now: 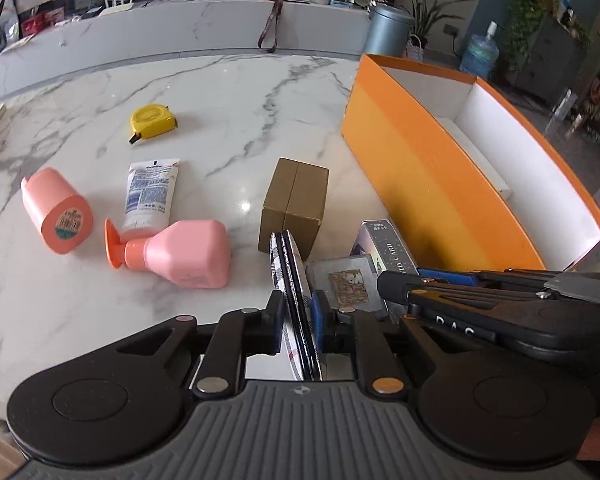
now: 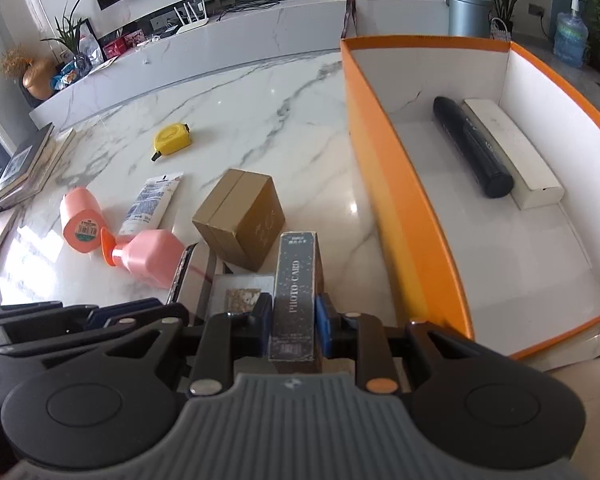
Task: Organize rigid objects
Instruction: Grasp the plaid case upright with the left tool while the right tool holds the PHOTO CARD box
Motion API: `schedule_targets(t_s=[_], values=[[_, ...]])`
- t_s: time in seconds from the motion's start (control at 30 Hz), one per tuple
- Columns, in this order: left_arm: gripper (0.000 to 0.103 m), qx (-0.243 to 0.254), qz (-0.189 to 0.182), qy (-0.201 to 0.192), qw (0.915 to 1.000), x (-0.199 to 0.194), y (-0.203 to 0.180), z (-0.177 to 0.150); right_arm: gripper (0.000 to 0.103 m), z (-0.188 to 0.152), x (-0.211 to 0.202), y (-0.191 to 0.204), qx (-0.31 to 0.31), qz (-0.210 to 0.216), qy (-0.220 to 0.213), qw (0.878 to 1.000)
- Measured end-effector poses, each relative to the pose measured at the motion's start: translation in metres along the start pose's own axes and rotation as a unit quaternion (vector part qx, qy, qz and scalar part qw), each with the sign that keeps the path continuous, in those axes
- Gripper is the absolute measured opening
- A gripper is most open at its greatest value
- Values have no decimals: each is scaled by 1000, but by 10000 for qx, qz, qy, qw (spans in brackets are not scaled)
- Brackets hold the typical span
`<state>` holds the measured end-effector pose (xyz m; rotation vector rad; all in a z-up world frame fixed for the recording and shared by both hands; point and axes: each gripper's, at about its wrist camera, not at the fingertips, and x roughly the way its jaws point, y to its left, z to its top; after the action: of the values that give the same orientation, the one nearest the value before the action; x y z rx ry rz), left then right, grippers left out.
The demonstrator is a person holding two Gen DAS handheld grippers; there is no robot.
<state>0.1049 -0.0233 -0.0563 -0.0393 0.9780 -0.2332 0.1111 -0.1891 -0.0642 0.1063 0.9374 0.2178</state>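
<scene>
Fingers of both grippers were closed on loads near the orange box [image 2: 404, 216], which stood on the marble table [image 1: 228, 128]. The left gripper [image 1: 298, 320] pinched a flat round plaid compact [image 1: 294, 280] edge-on, and the right gripper [image 2: 294, 320] clamped a dark photo card box [image 2: 296, 280] along its narrow sides, its long axis pointing forward. Inside the orange box a black cylinder [image 2: 472, 148] lay touching a long white case [image 2: 512, 152] against the far wall, and the near part of the floor was bare.

Judging from this, the step in hand was carrying the photo card box over the near orange wall. To do it well, the right gripper probably needed to rise enough for the box's front end to clear the rim, then lower it flat onto the bare floor, parallel to the cylinder, before letting go. The left gripper sat just beside the right, so waiting its turn would likely avoid a knock. Still on the table were a brown carton [image 1: 296, 200], a clear square case [image 1: 346, 284], a pink bottle [image 1: 184, 254], a pink cylinder [image 1: 56, 210], a white tube [image 1: 150, 196] and a yellow tape measure [image 1: 152, 120].
</scene>
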Motion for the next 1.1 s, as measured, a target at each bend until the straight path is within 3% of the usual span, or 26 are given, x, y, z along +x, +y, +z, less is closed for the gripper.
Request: schedule_targets(t_s=[0.2, 0.5, 0.7, 0.97, 1.1], values=[[24, -32, 176, 253, 9995, 16, 7, 1, 24, 0, 2, -1, 23, 54, 104, 9999], [29, -260, -14, 468, 9986, 38, 18, 6, 27, 4, 10, -5, 157, 145, 218, 9995], [22, -556, -149, 323, 9978, 27, 27, 2, 25, 5, 13, -7, 214, 165, 213, 9994], [21, -886, -225, -35, 9958, -9, 34, 7, 24, 4, -4, -1, 39, 93, -169, 9998], [21, -1046, -449, -264, 9931, -29, 33, 18, 23, 7, -17, -1, 99, 131, -347, 9993]])
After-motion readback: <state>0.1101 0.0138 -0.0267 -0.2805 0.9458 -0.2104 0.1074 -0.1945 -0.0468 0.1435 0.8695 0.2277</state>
